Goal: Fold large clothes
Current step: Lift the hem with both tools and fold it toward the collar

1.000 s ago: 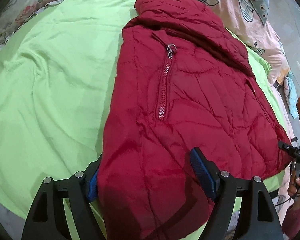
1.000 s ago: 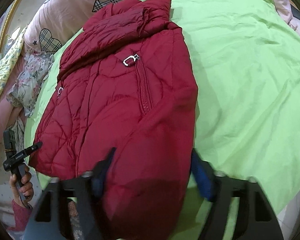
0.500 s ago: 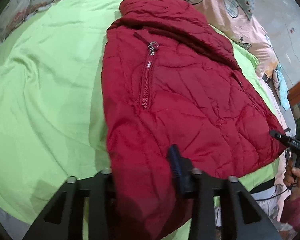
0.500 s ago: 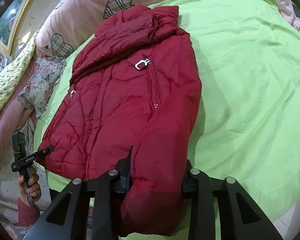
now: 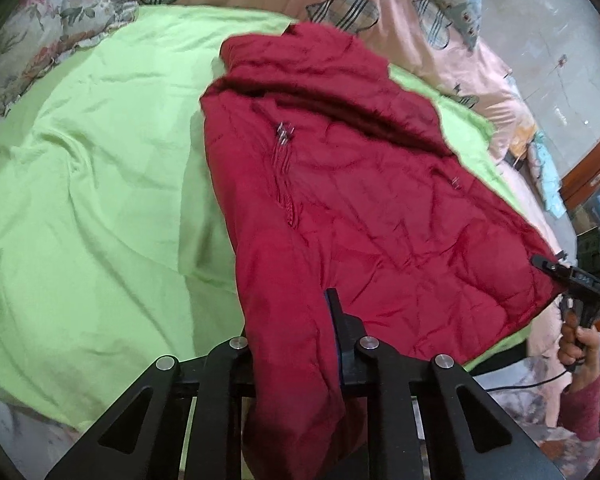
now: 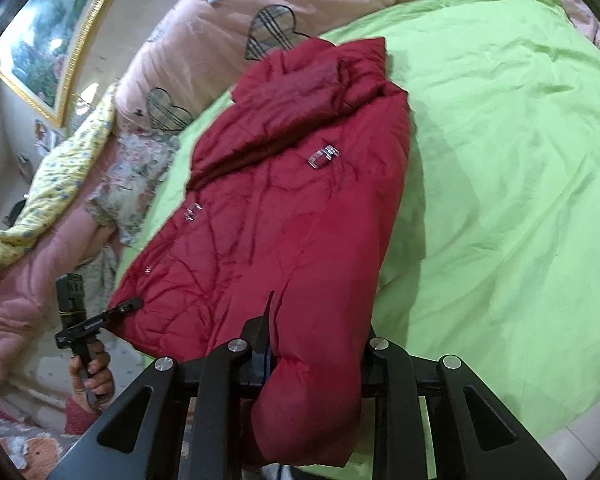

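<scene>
Left gripper (image 5: 290, 344): fingers pressed in on near hem of red puffer jacket (image 5: 360, 208), fabric bunched between them, hanging down past the finger bases. Right-side finger (image 5: 336, 320) shows blue pad edge; left-side finger mostly hidden by fabric.
Right gripper (image 6: 316, 344): pinching the other near corner of the same jacket (image 6: 300, 220); thick roll of hem fills the gap and droops below the tool. Left-side finger (image 6: 262, 332) visible against fabric, right-side one covered.
Left gripper seen from right wrist view: (image 6: 100, 316) far left of the tool, tip touching jacket edge, held by hand (image 6: 90, 372).
Right gripper seen from left wrist view: (image 5: 556, 270) far right, tip at jacket corner, hand (image 5: 580, 344) below it, red sleeve cuff.
Jacket position: spread ahead of both tools on lime green sheet (image 5: 92, 208), collar end farthest away, near hem lifted off the sheet at both grips.
Jacket details: zipper with metal pull (image 5: 284, 134) ahead of left tool; metal pull (image 6: 323, 157) ahead of right tool; blurred.
Beyond jacket: pink quilt with plaid hearts (image 6: 220, 40).
Far left of right tool: framed picture (image 6: 48, 40), yellow floral cloth (image 6: 56, 184).
Far left of left tool: floral pillow (image 5: 40, 32).
</scene>
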`<action>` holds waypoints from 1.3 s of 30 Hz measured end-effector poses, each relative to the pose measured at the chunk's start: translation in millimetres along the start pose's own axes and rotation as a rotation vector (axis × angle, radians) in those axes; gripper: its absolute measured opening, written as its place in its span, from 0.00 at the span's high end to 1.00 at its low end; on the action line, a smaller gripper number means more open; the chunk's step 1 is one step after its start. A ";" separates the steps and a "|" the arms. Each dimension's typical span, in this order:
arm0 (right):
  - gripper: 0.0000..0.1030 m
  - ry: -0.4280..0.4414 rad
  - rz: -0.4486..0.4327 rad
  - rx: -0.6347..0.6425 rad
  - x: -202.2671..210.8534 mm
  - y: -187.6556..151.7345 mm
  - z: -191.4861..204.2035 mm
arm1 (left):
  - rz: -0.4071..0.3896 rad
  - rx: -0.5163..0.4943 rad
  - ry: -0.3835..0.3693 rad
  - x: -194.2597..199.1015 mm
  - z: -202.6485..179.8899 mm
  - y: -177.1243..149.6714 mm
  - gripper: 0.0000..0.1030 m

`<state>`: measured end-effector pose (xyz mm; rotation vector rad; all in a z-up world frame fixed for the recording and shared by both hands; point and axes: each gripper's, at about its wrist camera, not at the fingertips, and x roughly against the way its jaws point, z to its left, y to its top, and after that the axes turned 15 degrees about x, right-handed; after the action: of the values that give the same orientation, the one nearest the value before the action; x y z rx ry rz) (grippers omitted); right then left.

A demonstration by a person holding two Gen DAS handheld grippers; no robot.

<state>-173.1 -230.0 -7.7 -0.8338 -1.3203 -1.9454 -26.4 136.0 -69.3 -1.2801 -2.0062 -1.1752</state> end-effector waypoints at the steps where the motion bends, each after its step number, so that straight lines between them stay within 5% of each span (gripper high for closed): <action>1: 0.77 0.019 -0.012 0.000 3.0 1.9 0.1 | -0.012 -0.001 -0.015 6.7 -0.5 2.1 0.83; 15: 0.78 0.130 -0.218 0.032 21.1 66.3 -5.9 | -0.176 0.020 -0.120 43.3 -9.4 54.2 0.84; 39: 0.76 -0.060 -0.383 0.021 -11.8 160.0 -38.1 | -0.319 0.131 -0.015 -8.9 -41.2 140.5 0.82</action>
<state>-45.7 -311.2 58.2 -0.6692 -1.6283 -2.2038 101.2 123.5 1.9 -0.9315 -2.3179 -1.1505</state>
